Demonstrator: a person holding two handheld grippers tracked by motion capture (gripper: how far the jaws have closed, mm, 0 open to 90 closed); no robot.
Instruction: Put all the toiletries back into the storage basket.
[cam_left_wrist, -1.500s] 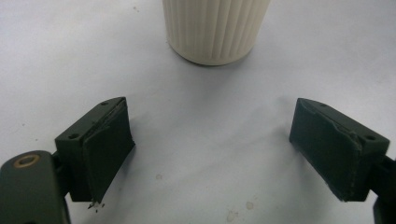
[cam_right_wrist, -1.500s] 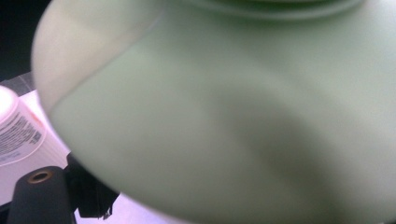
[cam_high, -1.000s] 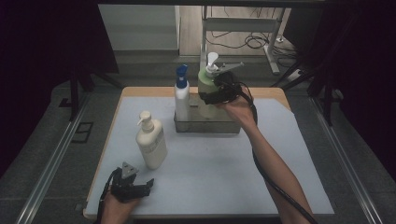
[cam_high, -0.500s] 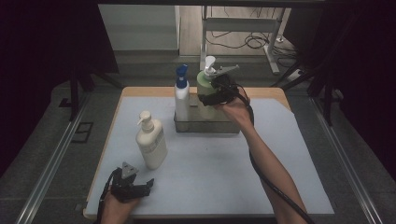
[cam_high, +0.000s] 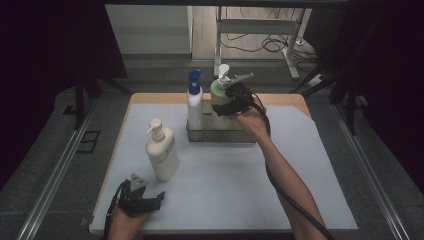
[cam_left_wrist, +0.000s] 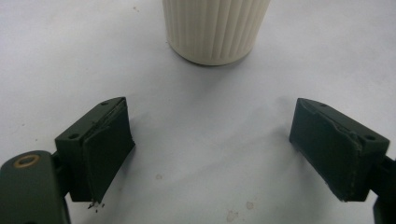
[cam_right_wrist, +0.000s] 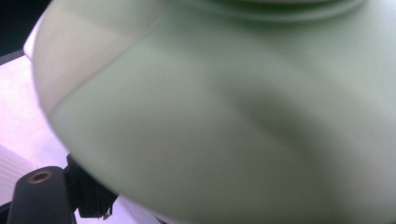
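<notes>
With the right tool (cam_high: 227, 102) clamped on the green bottle (cam_high: 218, 95), it should be lowered upright into the tray (cam_high: 220, 136), clear of the blue-capped bottle (cam_high: 194, 100), while the left tool (cam_high: 142, 202) rests with jaws apart on the desk (cam_high: 225, 180).

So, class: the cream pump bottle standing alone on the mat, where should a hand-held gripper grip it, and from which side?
Grip the cream pump bottle across its ribbed body, below the pump head, coming in level from the near side, where the open left hand-held gripper already faces it. It stands upright and apart from the tray, so its sides look free.
</notes>
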